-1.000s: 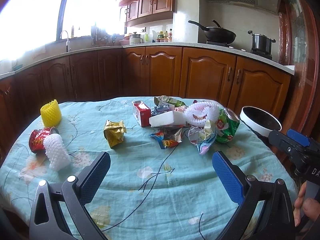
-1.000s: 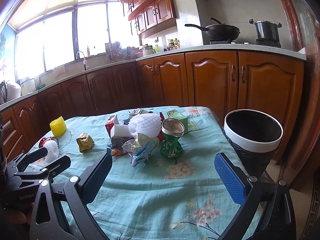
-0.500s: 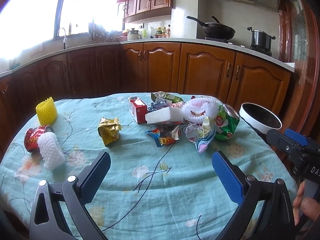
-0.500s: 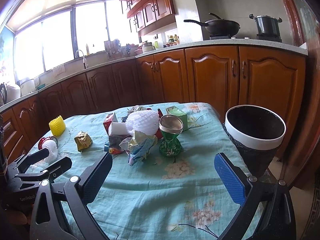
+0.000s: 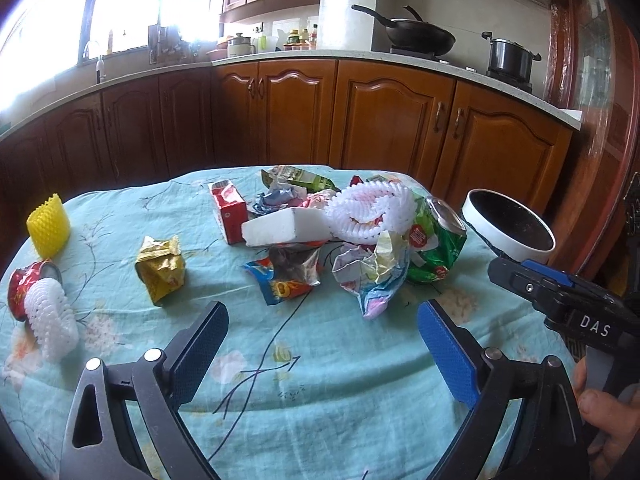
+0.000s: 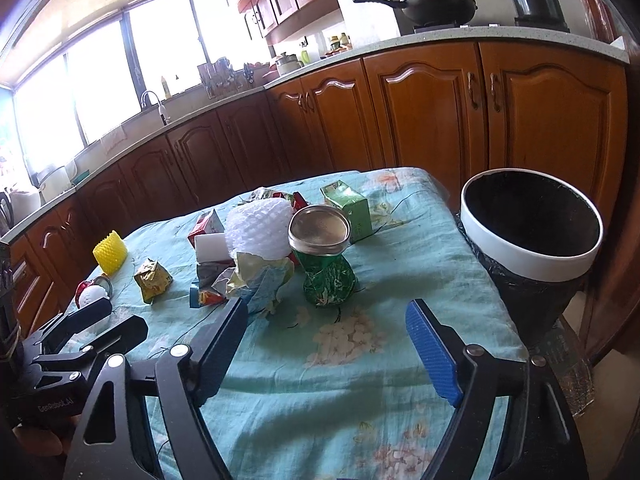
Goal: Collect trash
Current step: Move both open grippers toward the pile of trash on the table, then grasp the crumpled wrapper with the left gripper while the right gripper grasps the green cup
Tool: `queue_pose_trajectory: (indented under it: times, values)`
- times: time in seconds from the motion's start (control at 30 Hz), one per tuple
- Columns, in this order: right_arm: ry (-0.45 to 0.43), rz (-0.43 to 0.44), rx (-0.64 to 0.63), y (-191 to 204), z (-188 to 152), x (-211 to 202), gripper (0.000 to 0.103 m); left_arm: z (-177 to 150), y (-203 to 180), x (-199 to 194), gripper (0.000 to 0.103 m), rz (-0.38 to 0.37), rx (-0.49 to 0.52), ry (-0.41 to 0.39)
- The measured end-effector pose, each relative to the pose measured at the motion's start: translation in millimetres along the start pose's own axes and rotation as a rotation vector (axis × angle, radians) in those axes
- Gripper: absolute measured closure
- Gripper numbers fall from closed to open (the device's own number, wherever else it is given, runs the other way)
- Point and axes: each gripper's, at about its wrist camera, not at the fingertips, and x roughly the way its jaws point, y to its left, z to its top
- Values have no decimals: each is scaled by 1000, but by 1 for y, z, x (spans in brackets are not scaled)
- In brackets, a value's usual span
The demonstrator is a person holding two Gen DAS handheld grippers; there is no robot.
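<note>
— Since both claws were spread wide and held nothing, where did they hang?

— Low over the near edge of the table with the teal flowered cloth [image 5: 320, 392]. The left claw [image 5: 322, 344] faced the middle of the litter; the right claw [image 6: 326, 344] pointed toward the crushed green drink can [image 6: 326, 264], which stood upright and near it, probably the first pick.

— And the rest of the trash?

— Just beyond lay a crumpled pale wrapper [image 5: 372, 276] and a blue-and-orange snack wrapper [image 5: 280, 280], touching. Off to the left sat a gold foil packet [image 5: 160, 268], a white foam fruit net [image 5: 50, 322] against a red can [image 5: 26, 284], and a yellow foam net [image 5: 48, 226]. Behind came a white foam block [image 5: 286, 230], a red carton [image 5: 228, 210] and a big white foam net [image 5: 368, 212].

— The bin?

— A black-lined bin with a white rim [image 6: 532, 256] stood off the table's right edge, handy for that claw. Its base was cut off, and pieces at the back of the pile were hidden.
</note>
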Motion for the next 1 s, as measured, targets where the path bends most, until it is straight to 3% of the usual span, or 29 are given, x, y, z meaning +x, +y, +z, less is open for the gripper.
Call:
queue_pose_trajectory:
  times: [0.13,0.5,0.53,0.6,0.67,0.7,0.87,0.9,0.93,1.0]
  values:
    - [41,39,31,-7,9,20,32,10,-6,24,11,-23,11,31]
    - [187,65,25,-20,18,67,67,27,-14,87,17,-53,15,103]
    - [190,65,22,-21,19,69,71,28,-15,91,21,-62,14,110]
    - [196,71,26,-25,21,72,90,30,-17,99,29,-82,16,124]
    - [194,71,29,-28,23,70,91,31,-20,104,36,-101,22,134]
    - [187,74,28,-29,24,69,91,31,-22,107,46,-109,27,140]
    - [148,92,34,-32,26,55,92,31,-27,114,72,-148,45,153]
    - [141,94,38,-33,26,52,92,31,-28,113,90,-155,50,152]
    - [136,92,41,-33,26,48,92,31,-28,112,97,-168,53,158]
    - [122,85,49,-38,25,40,92,29,-30,107,97,-181,61,152]
